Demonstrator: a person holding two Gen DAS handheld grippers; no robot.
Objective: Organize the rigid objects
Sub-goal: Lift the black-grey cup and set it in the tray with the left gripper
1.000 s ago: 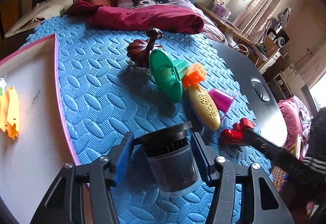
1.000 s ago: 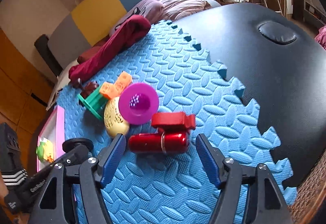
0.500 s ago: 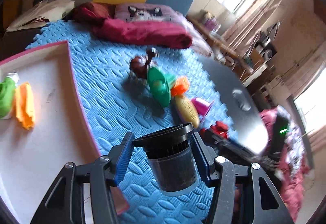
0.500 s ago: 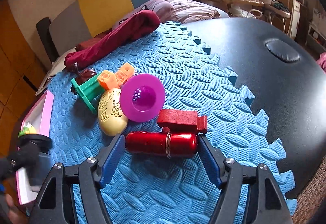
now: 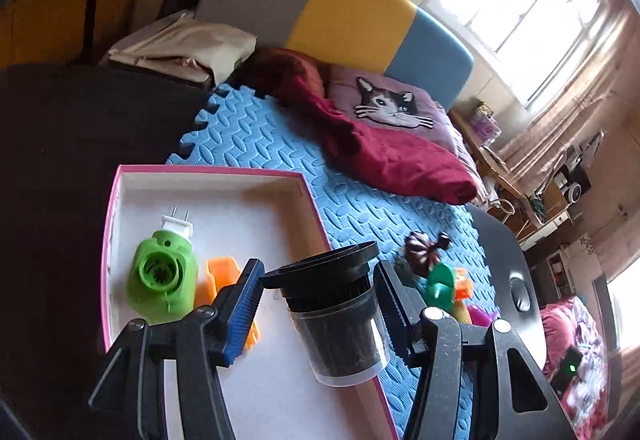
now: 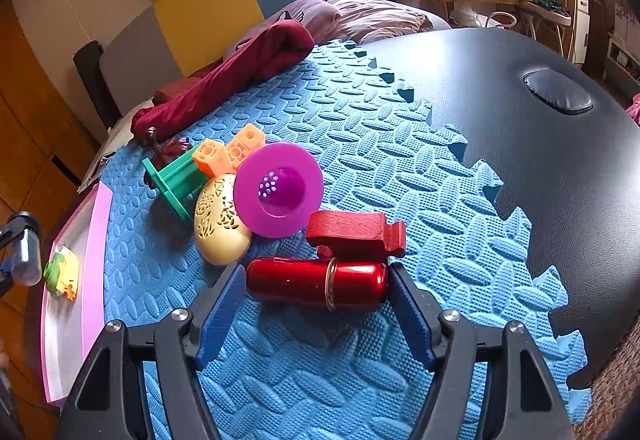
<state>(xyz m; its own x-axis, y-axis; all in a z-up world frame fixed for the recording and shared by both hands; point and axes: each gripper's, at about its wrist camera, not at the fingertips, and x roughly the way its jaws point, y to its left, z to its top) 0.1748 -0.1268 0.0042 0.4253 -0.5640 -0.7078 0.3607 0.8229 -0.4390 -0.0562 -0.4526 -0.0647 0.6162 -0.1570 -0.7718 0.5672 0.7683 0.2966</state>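
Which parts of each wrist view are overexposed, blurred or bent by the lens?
Left wrist view: the window is blown out white, the toys on the mat look smeared, and edges curve. Right wrist view: sharper, with glare streaks on the red cylinder and a bowed dark tabletop.

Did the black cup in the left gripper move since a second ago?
Yes. The black cup, held in the left gripper, was above the blue mat before; now it is over the pink-edged tray.

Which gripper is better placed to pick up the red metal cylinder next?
Right. The right gripper already straddles the red cylinder on the blue foam mat; the left gripper is occupied holding a black-lidded jar over the pink-rimmed tray.
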